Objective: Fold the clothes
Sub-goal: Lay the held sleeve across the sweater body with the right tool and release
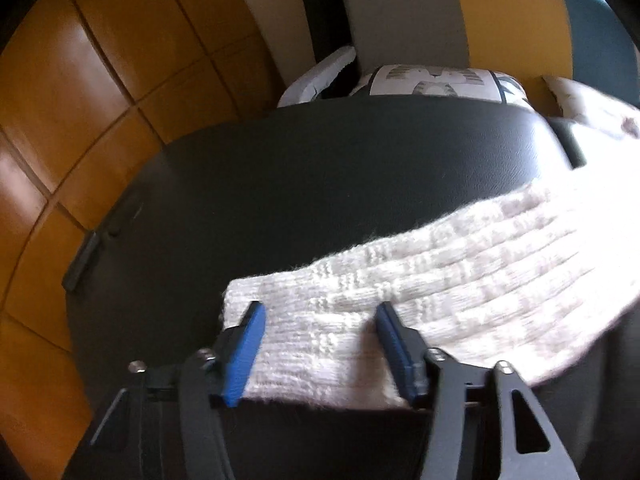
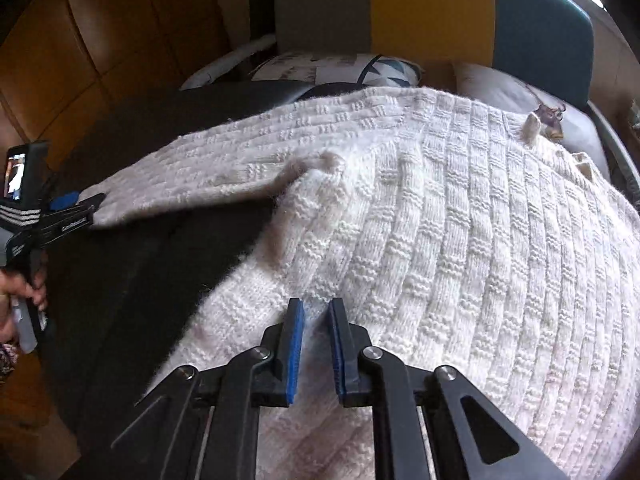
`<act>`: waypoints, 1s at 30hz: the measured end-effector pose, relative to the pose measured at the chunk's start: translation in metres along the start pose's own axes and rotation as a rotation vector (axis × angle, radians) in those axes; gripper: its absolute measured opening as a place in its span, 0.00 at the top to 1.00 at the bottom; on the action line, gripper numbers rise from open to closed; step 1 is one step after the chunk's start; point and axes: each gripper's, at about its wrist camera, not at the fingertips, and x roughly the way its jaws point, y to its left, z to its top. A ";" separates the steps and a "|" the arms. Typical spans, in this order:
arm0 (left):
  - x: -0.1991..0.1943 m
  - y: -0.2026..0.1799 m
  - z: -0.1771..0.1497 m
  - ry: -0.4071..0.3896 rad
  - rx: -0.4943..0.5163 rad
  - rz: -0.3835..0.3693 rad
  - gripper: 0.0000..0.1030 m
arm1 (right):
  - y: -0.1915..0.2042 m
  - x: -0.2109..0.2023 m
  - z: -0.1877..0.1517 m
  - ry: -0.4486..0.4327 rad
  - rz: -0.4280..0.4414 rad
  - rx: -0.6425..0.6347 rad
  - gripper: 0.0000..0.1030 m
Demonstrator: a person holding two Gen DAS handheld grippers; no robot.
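Observation:
A white knitted sweater lies spread on a black padded surface, its body filling the right wrist view. One sleeve stretches out to the left. My right gripper is at the sweater's near edge below the armpit, its blue pads close together with a small ridge of knit pinched between them. In the left wrist view my left gripper straddles the sleeve's cuff end, jaws wide apart and cloth flat between them. The left gripper and a hand also show at the far left of the right wrist view.
The black surface has bare room left of the sleeve, with a dark bar at its left edge. Behind it lie patterned cushions and a grey, yellow and teal chair back. Wooden floor lies to the left.

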 end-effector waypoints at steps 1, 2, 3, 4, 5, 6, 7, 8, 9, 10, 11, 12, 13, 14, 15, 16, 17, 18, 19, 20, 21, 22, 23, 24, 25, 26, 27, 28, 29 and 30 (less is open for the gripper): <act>-0.015 -0.003 0.001 -0.038 -0.013 -0.027 0.51 | -0.005 -0.007 0.005 -0.023 0.012 0.014 0.86; -0.032 -0.010 0.001 -0.080 -0.015 -0.067 0.50 | -0.011 -0.015 0.013 -0.059 0.018 0.032 0.80; -0.049 -0.024 -0.002 -0.115 -0.001 -0.134 0.49 | -0.016 -0.018 0.022 -0.081 0.019 0.039 0.76; -0.062 -0.040 -0.006 -0.125 0.022 -0.210 0.46 | -0.021 -0.019 0.032 -0.092 0.017 0.038 0.75; -0.073 -0.056 -0.011 -0.126 0.049 -0.286 0.42 | -0.025 -0.019 0.041 -0.103 0.015 0.037 0.75; -0.081 -0.077 -0.017 -0.117 0.080 -0.364 0.41 | -0.027 -0.017 0.052 -0.095 0.019 0.020 0.75; -0.088 -0.096 -0.024 -0.106 0.110 -0.430 0.41 | -0.029 -0.012 0.063 -0.074 0.027 -0.008 0.75; -0.093 -0.116 -0.032 -0.097 0.141 -0.481 0.41 | -0.029 -0.006 0.072 -0.046 0.017 -0.042 0.77; -0.097 -0.136 -0.040 -0.089 0.175 -0.528 0.41 | -0.028 0.001 0.080 -0.014 -0.007 -0.079 0.77; -0.100 -0.152 -0.046 -0.088 0.207 -0.551 0.41 | -0.028 0.006 0.085 0.004 -0.008 -0.101 0.78; -0.099 -0.166 -0.051 -0.081 0.235 -0.544 0.41 | -0.029 0.009 0.088 0.011 0.009 -0.114 0.83; -0.097 -0.178 -0.056 -0.070 0.261 -0.529 0.41 | -0.029 0.013 0.092 0.018 0.025 -0.127 0.84; -0.093 -0.182 -0.060 -0.053 0.269 -0.512 0.42 | -0.029 0.017 0.094 0.030 0.041 -0.144 0.87; -0.090 -0.182 -0.062 -0.043 0.262 -0.502 0.42 | -0.028 0.022 0.095 0.045 0.056 -0.163 0.91; -0.087 -0.181 -0.064 -0.039 0.252 -0.494 0.42 | -0.026 0.027 0.094 0.072 0.054 -0.185 0.92; -0.085 -0.180 -0.065 -0.035 0.241 -0.486 0.41 | -0.024 0.034 0.092 0.107 0.040 -0.207 0.92; -0.084 -0.179 -0.067 -0.038 0.244 -0.477 0.41 | -0.023 0.044 0.092 0.139 0.035 -0.220 0.92; -0.084 -0.179 -0.068 -0.043 0.253 -0.466 0.41 | -0.022 0.054 0.091 0.165 0.036 -0.226 0.92; -0.084 -0.177 -0.070 -0.050 0.257 -0.460 0.41 | -0.022 0.058 0.090 0.168 0.038 -0.230 0.92; -0.083 -0.175 -0.071 -0.055 0.253 -0.458 0.41 | -0.022 0.058 0.091 0.159 0.043 -0.226 0.92; -0.085 -0.173 -0.078 -0.057 0.241 -0.457 0.41 | -0.022 0.059 0.092 0.151 0.041 -0.212 0.93; -0.083 -0.171 -0.079 -0.058 0.231 -0.456 0.41 | -0.023 0.060 0.094 0.142 0.034 -0.193 0.95; -0.085 -0.169 -0.082 -0.062 0.226 -0.451 0.41 | -0.023 0.061 0.096 0.132 0.028 -0.180 0.95; -0.088 -0.168 -0.086 -0.068 0.223 -0.446 0.41 | -0.023 0.062 0.097 0.116 0.020 -0.173 0.95; -0.093 -0.168 -0.092 -0.073 0.220 -0.442 0.41 | -0.022 0.062 0.097 0.097 0.012 -0.172 0.95; -0.098 -0.172 -0.098 -0.076 0.219 -0.440 0.41 | -0.020 0.060 0.096 0.078 0.005 -0.174 0.95; -0.102 -0.175 -0.102 -0.079 0.217 -0.439 0.41 | -0.019 0.059 0.094 0.060 -0.002 -0.174 0.95; -0.105 -0.176 -0.106 -0.080 0.215 -0.439 0.41 | -0.018 0.058 0.092 0.042 -0.009 -0.174 0.95; -0.105 -0.174 -0.105 -0.070 0.200 -0.458 0.41 | -0.018 0.056 0.091 0.031 -0.013 -0.172 0.95; -0.104 -0.171 -0.102 -0.056 0.180 -0.485 0.41 | -0.019 0.053 0.090 0.025 -0.008 -0.163 0.95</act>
